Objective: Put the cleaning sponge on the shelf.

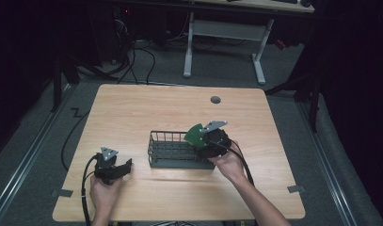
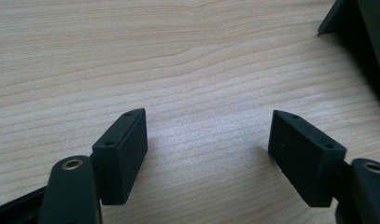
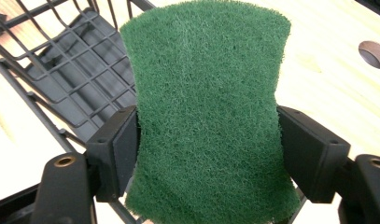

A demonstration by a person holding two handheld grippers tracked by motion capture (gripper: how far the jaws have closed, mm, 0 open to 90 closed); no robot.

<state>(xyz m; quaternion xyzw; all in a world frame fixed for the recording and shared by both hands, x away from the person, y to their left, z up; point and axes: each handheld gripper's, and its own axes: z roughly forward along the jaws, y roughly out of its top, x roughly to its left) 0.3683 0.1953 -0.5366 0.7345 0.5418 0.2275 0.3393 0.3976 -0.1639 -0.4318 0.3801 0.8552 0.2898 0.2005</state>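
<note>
Holding green scourer (image 3: 207, 116) over wire basket (image 1: 172, 149), R gripper (image 1: 205, 140) jaws clamped on it; L gripper (image 2: 208, 154) jaws apart

High cam above, looks fwd/down; 2 tong cams close-up; right shares wire basket (image 1: 179, 150) (image 3: 71, 79) w/ high.

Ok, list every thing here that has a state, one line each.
Green scouring pad: held by its narrow middle, above the basket's right end.
Wire basket: upright on the table, nothing seen inside.
Right gripper: jaws on both sides of the pad, pressing it.
Left gripper: jaws open, nothing between them, low over the table.
</note>
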